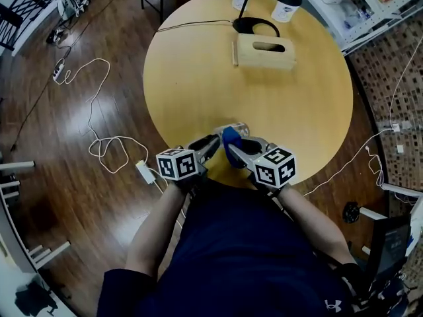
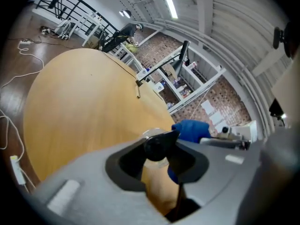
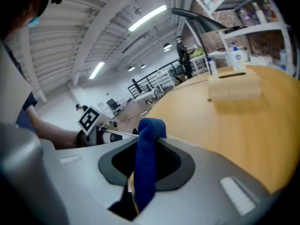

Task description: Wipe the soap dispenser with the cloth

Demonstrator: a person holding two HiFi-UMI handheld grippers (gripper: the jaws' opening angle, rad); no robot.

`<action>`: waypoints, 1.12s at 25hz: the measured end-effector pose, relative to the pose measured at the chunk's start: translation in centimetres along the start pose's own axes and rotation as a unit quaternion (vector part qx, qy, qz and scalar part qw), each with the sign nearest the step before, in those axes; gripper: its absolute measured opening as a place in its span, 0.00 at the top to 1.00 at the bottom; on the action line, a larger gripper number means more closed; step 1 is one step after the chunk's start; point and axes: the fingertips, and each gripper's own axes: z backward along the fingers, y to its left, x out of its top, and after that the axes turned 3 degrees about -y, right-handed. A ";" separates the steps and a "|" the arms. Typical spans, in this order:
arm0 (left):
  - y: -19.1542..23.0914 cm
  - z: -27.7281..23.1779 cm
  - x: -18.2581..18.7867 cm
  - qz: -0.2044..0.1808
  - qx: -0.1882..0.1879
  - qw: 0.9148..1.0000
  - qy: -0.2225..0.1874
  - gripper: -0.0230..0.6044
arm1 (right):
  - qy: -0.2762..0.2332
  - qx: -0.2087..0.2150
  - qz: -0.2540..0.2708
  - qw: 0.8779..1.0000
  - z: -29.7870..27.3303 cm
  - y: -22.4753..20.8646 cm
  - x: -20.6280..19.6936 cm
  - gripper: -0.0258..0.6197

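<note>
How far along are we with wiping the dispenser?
Done: left gripper grips the soap dispenser, right gripper grips the blue cloth. In hand: cloth held beside the dispenser over the table. Left: the wiping itself; how much is done I can't tell.

The table filled the middle of the head view. At its near edge sat the left gripper and the right gripper side by side — the soap dispenser in the left's jaws, the cloth in the right's. Toward the far side lay a box, with a lamp base behind it. Cables lay on the floor to the left.
</note>
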 end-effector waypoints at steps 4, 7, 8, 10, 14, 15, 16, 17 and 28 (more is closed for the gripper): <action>0.2 0.1 0.1 -0.009 -0.008 1.000 0.016 0.75 | 0.024 -0.011 0.044 0.999 -2.3 -0.1 0.3 0.83; 0.3 0.2 0.0 -0.013 -0.012 0.999 0.028 0.75 | 0.023 -0.043 0.003 0.999 -1.8 -2.5 -0.4 0.83; 0.3 0.2 0.0 -0.017 -0.013 0.999 0.033 0.75 | 0.024 -0.056 -0.007 0.998 -1.4 -3.7 -0.8 0.84; 0.3 0.1 0.0 -0.022 -0.012 0.999 0.040 0.75 | 0.023 -0.082 -0.035 0.996 -0.5 -6.4 -2.0 0.84; 0.2 0.2 -0.3 -0.028 -0.008 0.999 0.045 0.75 | 0.020 -0.120 -0.097 0.988 1.3 -11.1 -3.8 0.84; 0.2 0.3 -0.3 -0.031 -0.007 0.998 0.045 0.75 | 0.021 -0.121 -0.104 0.987 1.5 -11.4 -3.9 0.84; 0.1 0.3 -0.3 -0.035 -0.005 0.998 0.047 0.75 | 0.023 -0.118 -0.106 0.987 1.6 -11.4 -3.9 0.84; 0.1 0.2 -0.3 -0.040 -0.004 0.998 0.049 0.75 | 0.025 -0.113 -0.102 0.988 1.5 -11.1 -3.7 0.84; -2.5 0.3 -1.3 -0.206 -0.008 0.972 0.110 0.75 | 0.049 0.029 -0.011 0.998 -1.2 -0.6 -0.2 0.84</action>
